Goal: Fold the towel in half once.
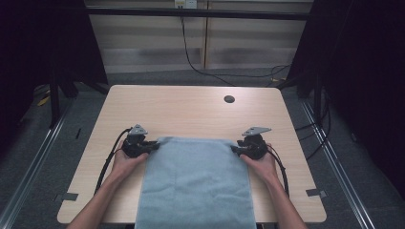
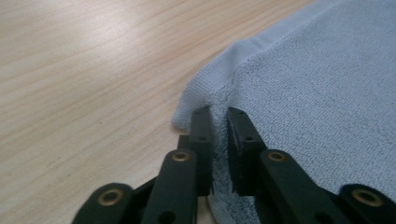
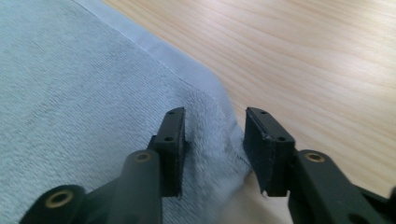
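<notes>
- lying flat on the big wooden table [image 1: 191, 107], the blue towel [image 1: 196, 186] covers the middle of the near side, and its near end hangs over the table's front edge.
- the towel's two far corners are the spots to mind. a hand with a gripper sits at each one, so the job looks like lifting or folding the towel by those corners.
- to do this well, both corners should be held tight before anything moves. then both hands should go up together, at the same speed, so the cloth stays even and does not twist.
- the left gripper [image 2: 219, 122] is pinched on the towel's left far corner. a fold of cloth stands up between its black jaws, which are almost together. that grip looks good.
- the right gripper [image 3: 214, 135] is not ready yet. its jaws stand apart, one resting over the towel and one out by the edge, near the bare wood. the corner lies loose between them with nothing squeezing it.
- so i think the right one should close on the corner first. if not, that side may slip when the left side lifts.
</notes>
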{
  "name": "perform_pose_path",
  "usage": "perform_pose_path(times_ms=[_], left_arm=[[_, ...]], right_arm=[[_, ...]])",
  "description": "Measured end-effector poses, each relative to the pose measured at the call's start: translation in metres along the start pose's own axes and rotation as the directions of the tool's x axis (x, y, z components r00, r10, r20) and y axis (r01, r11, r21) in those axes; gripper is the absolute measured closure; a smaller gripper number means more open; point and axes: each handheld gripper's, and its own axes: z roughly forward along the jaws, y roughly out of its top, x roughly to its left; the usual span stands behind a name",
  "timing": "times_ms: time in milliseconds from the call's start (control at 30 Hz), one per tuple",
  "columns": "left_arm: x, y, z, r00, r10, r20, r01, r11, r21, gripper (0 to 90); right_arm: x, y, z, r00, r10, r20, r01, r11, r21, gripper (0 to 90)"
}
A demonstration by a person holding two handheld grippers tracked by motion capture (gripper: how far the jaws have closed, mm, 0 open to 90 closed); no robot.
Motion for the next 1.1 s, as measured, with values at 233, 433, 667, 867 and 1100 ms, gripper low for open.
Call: perform_pose_path(times_ms=[233,433,667,867,1100], left_arm=[[0.001,-0.003,-0.002,0.9979,-0.050,0.040,0.051,0.9987,-0.004,84.9],[-0.001,-0.004,-0.007,0.9968,-0.056,0.056,0.058,0.9981,-0.020,85.0],[0.003,0.005,-0.025,0.9887,-0.112,0.100,0.123,0.9861,-0.111,85.0],[-0.003,0.021,-0.040,0.9916,-0.087,0.095,0.103,0.9796,-0.173,85.1],[0.001,0.036,-0.048,0.9899,-0.101,0.100,0.121,0.9684,-0.218,85.1]], right_arm=[[-0.001,0.001,0.002,0.9994,0.015,-0.030,-0.015,1.000,0.007,81.5],[-0.009,0.003,-0.001,0.9869,0.102,-0.124,-0.108,0.993,-0.037,85.0],[-0.009,0.016,-0.010,0.9803,0.101,-0.170,-0.119,0.988,-0.101,85.4],[-0.013,0.029,-0.024,0.9772,0.111,-0.181,-0.141,0.976,-0.163,85.5],[-0.020,0.045,-0.039,0.9799,0.119,-0.160,-0.153,0.964,-0.216,85.4]])
